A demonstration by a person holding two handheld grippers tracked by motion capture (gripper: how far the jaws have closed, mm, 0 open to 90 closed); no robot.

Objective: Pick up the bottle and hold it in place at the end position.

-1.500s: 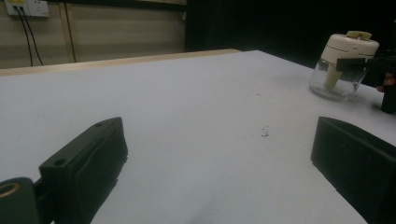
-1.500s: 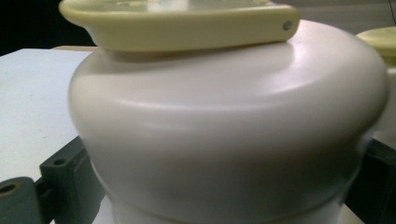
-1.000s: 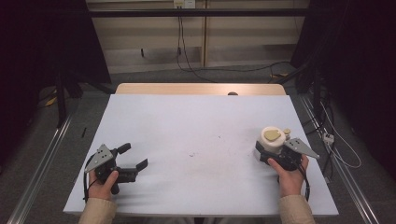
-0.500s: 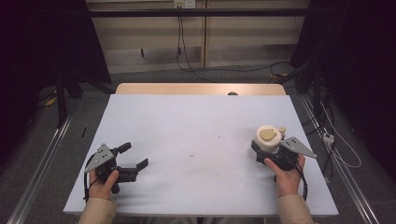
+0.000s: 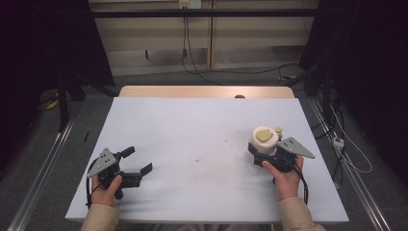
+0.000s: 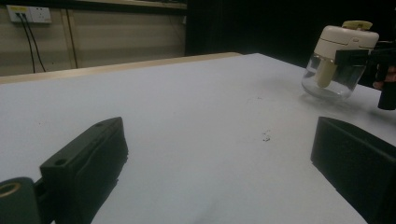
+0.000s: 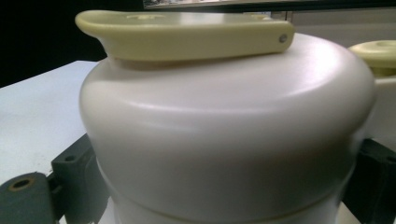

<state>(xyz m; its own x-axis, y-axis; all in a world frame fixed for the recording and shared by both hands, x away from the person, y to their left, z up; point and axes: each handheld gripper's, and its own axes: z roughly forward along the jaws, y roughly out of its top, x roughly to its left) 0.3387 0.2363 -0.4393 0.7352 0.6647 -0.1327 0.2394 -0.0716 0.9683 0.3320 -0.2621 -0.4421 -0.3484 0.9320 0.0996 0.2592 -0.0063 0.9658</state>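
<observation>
Displacement of the grasped vessel marks this moment: a squat clear-glass jar with a cream-white domed plastic lid (image 5: 263, 141) now stands slightly farther left and farther from the table's near edge than one second ago, carried there by the right gripper (image 5: 267, 155). The shift is small and directed toward the table centre, which suggests a repositioning of the jar is in progress rather than finished. The jaws of the right gripper sit on either side of the lid and pinch it; in the right gripper view the white dome (image 7: 224, 135) lies between the two black jaws. The jar is at the right of the pale blue-white tabletop (image 5: 192, 134), and whether its base touches the surface cannot be told. The long axis of the jar runs vertically, lid uppermost. The pale yellow flat handle (image 7: 187, 35) lies horizontally across the lid top, and a small yellow knob (image 5: 278, 130) sits just beside it on the far right. The left gripper (image 5: 135, 166) rests at the near left, unchanged in place, well apart from the jar, jaws spread wide and holding nothing.
</observation>
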